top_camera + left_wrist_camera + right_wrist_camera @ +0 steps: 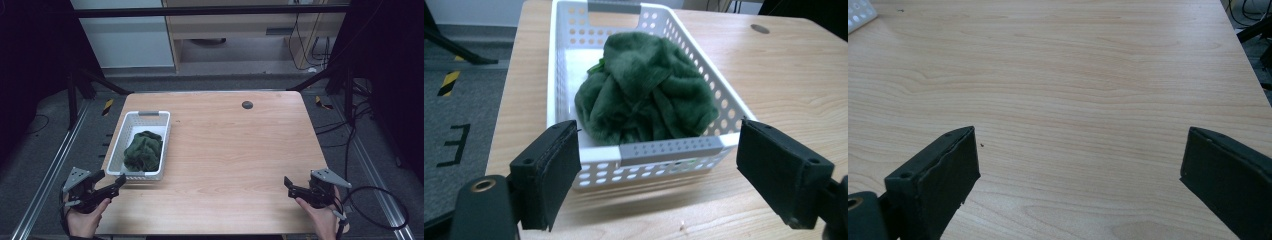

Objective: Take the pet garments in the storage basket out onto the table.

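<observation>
The left gripper (pixel 107 184) is held at the near left corner of the table (pixel 235 165), jaws spread wide with nothing between them. In the left gripper view its two black pads (pixel 548 170) are seen framing the near end of a white perforated basket (pixel 564 75), which sits just beyond them without being touched. A crumpled dark green cloth (pixel 644 92) is heaped inside the basket, rising above the rim; the basket's floor is left bare at the far end. What lies under the cloth cannot be made out.

The right gripper (pixel 295 190) is held at the near right edge, jaws likewise wide and empty. Pale wood grain is seen between them in the right gripper view, with a corner of the basket cut off at the top left.

From the high view, the basket is placed along the left side of the table, its long side running near to far. The whole middle and right of the tabletop is left open. A small dark round cap (pixel 247 105) is set near the far edge. Grey floor surrounds the table; a metal rail (pixel 47 175) runs down the left, cables (pixel 372 200) trail at the right, and a wooden cabinet (pixel 240 30) stands beyond. Both sides of the room are lost in darkness.
</observation>
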